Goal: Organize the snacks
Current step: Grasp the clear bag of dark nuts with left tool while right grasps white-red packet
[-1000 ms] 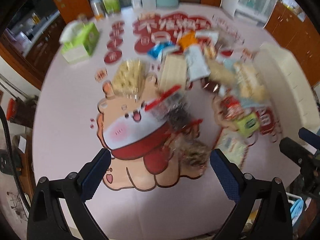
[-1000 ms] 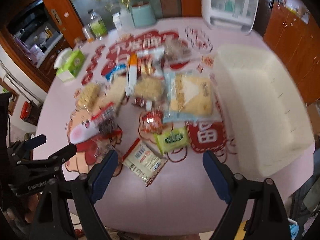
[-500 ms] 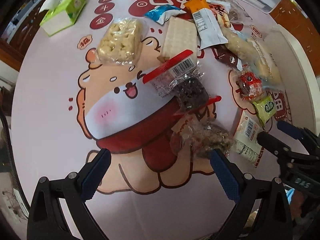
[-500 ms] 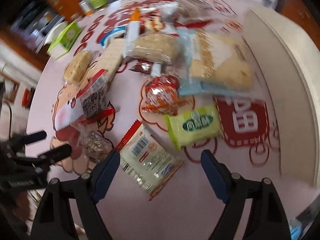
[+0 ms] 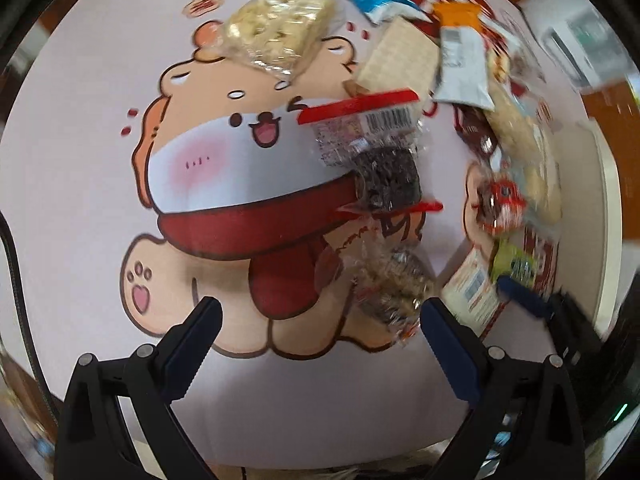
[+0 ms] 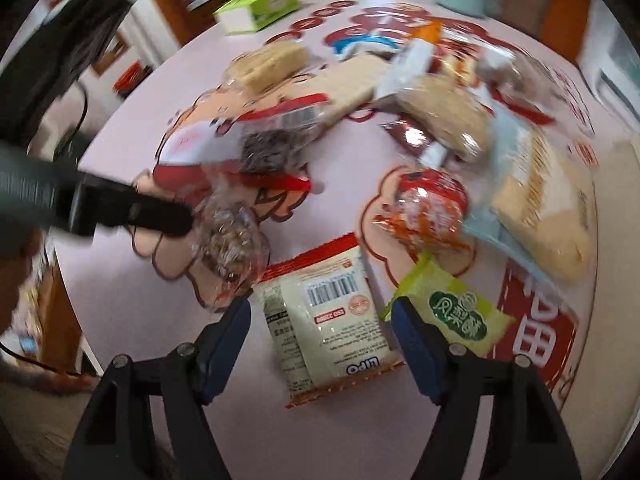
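**Pink surface, snack pile, both tongs down over it**

Pink surface (image 5: 80, 128) with a cartoon print carries the scattered snacks. Right tongs (image 6: 320, 320) straddle the white LIPO packet (image 6: 328, 312); jaws have just been closing, the pads are not yet on it, so open. Green pouch (image 6: 456, 312) sits just beside the right finger, touching the packet's edge. Red-orange wrapped snack (image 6: 428, 204) and clear nut bag (image 6: 228, 236) crowd close behind. Left tongs (image 5: 320, 320) are spread wide over the print, nothing between; the nut bag (image 5: 392, 288) lies just inside the right finger. Dark seed bag (image 5: 384, 176) and puffed-rice bar (image 5: 276, 32) lie further back. Far pile is motion-blurred, labels unreadable. White bin (image 5: 612, 184) is cut off at the edge.
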Demonstrator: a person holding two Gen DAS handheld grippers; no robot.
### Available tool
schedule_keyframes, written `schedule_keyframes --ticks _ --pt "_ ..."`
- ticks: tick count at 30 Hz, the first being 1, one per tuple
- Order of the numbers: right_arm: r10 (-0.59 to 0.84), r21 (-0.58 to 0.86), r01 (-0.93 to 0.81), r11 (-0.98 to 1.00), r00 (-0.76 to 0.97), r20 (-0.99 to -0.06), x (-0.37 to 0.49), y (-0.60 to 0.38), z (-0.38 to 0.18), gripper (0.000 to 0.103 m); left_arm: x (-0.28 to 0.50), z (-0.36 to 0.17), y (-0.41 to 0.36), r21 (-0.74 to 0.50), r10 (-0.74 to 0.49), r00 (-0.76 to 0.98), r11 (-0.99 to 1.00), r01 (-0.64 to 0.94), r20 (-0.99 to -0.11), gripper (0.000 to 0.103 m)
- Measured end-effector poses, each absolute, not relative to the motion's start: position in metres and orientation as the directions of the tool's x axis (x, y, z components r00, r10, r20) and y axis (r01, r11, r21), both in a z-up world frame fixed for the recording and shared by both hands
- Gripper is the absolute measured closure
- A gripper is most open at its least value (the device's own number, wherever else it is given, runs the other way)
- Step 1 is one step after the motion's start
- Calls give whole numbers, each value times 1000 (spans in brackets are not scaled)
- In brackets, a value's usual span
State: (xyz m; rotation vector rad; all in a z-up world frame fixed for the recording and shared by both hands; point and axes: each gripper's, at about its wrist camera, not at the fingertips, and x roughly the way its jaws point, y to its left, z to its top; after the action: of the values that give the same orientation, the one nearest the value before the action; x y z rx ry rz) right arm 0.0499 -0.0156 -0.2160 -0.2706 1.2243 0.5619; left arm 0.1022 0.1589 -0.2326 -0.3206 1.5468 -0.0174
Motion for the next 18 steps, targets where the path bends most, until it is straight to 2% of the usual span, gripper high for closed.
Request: schedule_keyframes --ticks 4,8,13,18 --pt "224 28 -612 790 246 -943 41 -7 -221 30 104 -238 157 -212 -213 31 928 -305 -977 5" --pt "200 -20 -666 745 252 -947 26 -5 -226 54 112 -249 148 -173 -184 7 912 -372 -983 5" --pt "241 68 -594 801 217 -946 19 -30 -221 58 98 -257 141 -160 -183 -6 876 -456 -983 5" --pt "270 117 -559 821 200 -942 -2 -55 -216 58 89 -254 129 -126 -130 25 863 -489 -991 5"
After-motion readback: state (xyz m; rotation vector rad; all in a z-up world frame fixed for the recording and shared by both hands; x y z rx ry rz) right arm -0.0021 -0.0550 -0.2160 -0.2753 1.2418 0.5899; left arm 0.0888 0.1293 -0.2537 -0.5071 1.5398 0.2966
